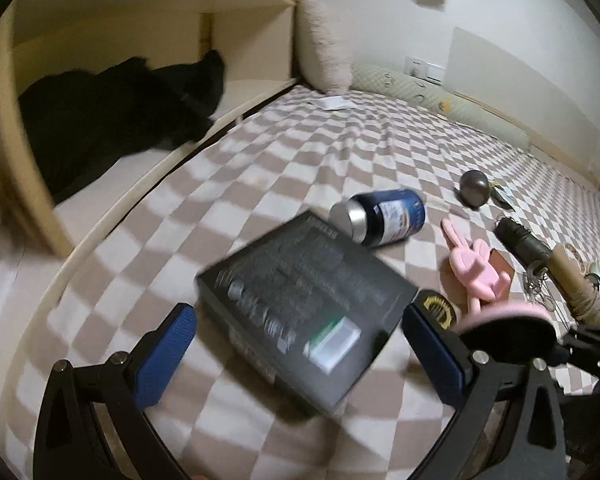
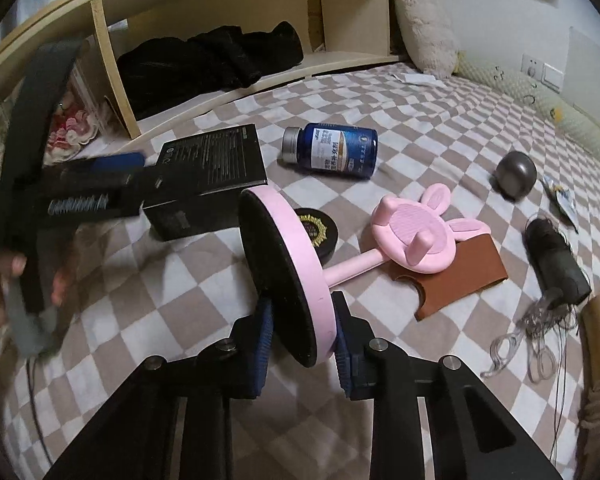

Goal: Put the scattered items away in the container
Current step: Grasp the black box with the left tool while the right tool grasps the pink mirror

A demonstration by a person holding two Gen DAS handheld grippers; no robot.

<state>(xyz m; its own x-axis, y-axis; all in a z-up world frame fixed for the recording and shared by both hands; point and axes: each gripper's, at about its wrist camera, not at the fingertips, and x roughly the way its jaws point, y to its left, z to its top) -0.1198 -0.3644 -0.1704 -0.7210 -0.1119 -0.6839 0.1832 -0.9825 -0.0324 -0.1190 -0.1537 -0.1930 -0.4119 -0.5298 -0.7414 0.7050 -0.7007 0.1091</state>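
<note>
1. The right gripper [image 2: 300,344] is sitting nearest the right wrist camera, its blue pads clenching the round pink base [image 2: 300,280] of the bunny stand [image 2: 414,232], which is lying tilted on the checked blanket [image 2: 180,288].
2. The left gripper [image 1: 300,344] is hanging released, pads wide apart, straddling the near end of the black box [image 1: 308,300] without clearly touching it; motion blur is hiding the contact.
3. At 9 o'clock in the right view, the left gripper [image 2: 112,184] is reaching toward the box [image 2: 208,184].
4. At 11 o'clock, black cloth [image 2: 212,64] is lying in the wooden shelf [image 2: 112,80].
5. At 12 o'clock, the blue bottle [image 2: 332,152] is lying on its side, cap pointing left.
6. Just left of the pink base, a black tin [image 2: 318,234] is resting on the blanket.
7. Under the bunny head, a brown card [image 2: 464,272] is lying flat.
8. At 2 o'clock, a grey ball [image 2: 516,174] is sitting well apart from the bottle.
9. At 3 o'clock, a dark thread spool [image 2: 556,260] is lying beside loose tangled wire [image 2: 532,344].
10. No container is identifiable.
</note>
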